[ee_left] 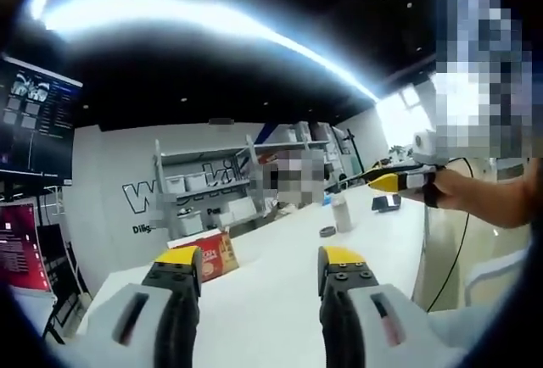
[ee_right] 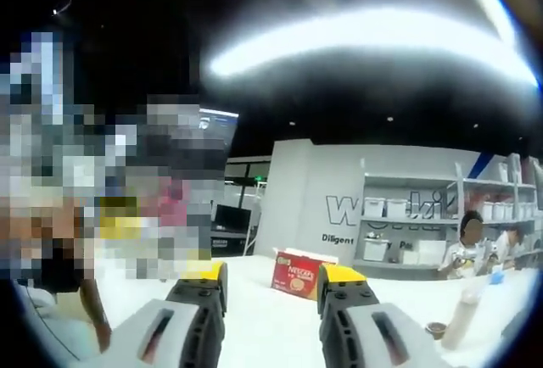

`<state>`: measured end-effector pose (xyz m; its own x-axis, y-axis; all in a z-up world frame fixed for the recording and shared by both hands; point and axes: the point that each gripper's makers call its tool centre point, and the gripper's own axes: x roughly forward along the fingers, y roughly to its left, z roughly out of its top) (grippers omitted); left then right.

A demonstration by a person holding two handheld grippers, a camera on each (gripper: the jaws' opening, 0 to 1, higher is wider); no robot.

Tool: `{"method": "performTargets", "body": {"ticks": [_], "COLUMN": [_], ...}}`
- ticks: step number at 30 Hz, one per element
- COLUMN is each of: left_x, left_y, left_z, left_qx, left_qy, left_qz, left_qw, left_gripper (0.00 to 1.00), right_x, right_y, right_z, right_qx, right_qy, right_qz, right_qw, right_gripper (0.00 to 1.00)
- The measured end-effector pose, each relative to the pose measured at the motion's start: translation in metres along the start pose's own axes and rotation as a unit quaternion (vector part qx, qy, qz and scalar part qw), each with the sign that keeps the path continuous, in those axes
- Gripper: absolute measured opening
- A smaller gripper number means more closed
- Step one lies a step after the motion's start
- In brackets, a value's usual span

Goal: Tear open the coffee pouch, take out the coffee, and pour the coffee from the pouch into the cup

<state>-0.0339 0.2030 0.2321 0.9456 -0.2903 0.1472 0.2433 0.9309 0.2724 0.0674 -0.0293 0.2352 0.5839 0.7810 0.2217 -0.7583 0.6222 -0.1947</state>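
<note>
Toward the far edge of the surface, a red coffee box stands; light, crushable card, best held by its sides. Both the left hand-held gripper and the right hand-held gripper are seen spread apart, holding nothing.

Box and bottle on table

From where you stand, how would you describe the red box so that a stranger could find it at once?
Look at the long white table in front of the grey wall with large lettering. The red box stands upright on it, far ahead of the open jaws. It is the one red carton there, whereas the bottle nearby is pale and tall.
</note>
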Motion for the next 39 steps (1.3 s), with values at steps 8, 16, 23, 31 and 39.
{"method": "performTargets", "body": {"ticks": [8, 16, 23, 31, 39], "left_x": [0.006, 0.013, 0.015, 0.012, 0.008], "left_y": [-0.006, -0.023, -0.034, -0.038, -0.027], "left_z": [-0.004, -0.009, 0.000, -0.004, -0.001], "left_qx": [0.013, -0.006, 0.004, 0.004, 0.012], "left_qy": [0.007, 0.009, 0.005, 0.011, 0.012], "left_qz": [-0.006, -0.024, -0.038, -0.034, -0.017], "left_qw": [0.9999, 0.9997, 0.9992, 0.9994, 0.9997], "left_gripper": [0.57, 0.57, 0.57, 0.57, 0.57], "right_x": [0.000, -0.021, -0.033, -0.030, -0.023], "right_y": [0.000, 0.000, -0.007, -0.004, -0.002], "right_z": [-0.006, -0.017, -0.004, -0.014, -0.014], "right_qx": [0.005, 0.017, 0.012, 0.023, 0.033], "right_qy": [-0.002, 0.008, 0.000, 0.000, -0.009], "right_qz": [0.000, -0.013, -0.026, -0.024, -0.019], "right_qw": [1.0000, 0.9997, 0.9996, 0.9994, 0.9992], "right_gripper": [0.43, 0.43, 0.43, 0.43, 0.43]}}
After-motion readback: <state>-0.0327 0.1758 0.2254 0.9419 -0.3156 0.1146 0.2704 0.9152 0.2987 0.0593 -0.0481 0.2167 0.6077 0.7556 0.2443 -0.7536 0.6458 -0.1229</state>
